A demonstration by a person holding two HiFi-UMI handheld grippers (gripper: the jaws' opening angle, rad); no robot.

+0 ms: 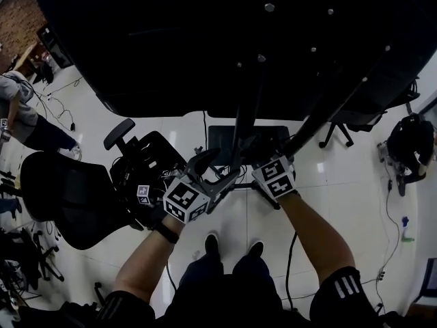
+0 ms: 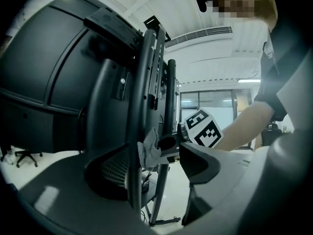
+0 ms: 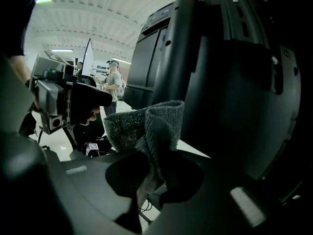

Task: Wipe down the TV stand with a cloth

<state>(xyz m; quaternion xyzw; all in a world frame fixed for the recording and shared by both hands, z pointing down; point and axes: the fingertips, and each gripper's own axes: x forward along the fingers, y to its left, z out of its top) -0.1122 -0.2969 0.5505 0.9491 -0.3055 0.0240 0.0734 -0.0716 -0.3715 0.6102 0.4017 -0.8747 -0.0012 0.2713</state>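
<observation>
The TV stand's black uprights [image 1: 246, 115] run down from the back of a big black TV [image 1: 205, 39]. My right gripper [image 3: 151, 175] is shut on a grey knitted cloth [image 3: 146, 124], which bunches up above its jaws close to an upright [image 3: 181, 48]. The left gripper view shows that cloth [image 2: 148, 153] right beside a stand rail [image 2: 137, 106]. My left gripper [image 2: 151, 165] is open with that rail between its jaws and a gap on the right side. In the head view, the left gripper [image 1: 217, 173] and right gripper [image 1: 258, 164] sit side by side at the uprights.
A black office chair [image 1: 68, 190] stands close on the left, with a seated person [image 1: 27, 121] beyond it. Another chair's base [image 1: 338, 132] and a dark bag-like shape [image 1: 410, 142] are on the right. The stand's base plate [image 1: 225, 139] lies on the white floor. Two people [image 3: 113, 84] stand far off.
</observation>
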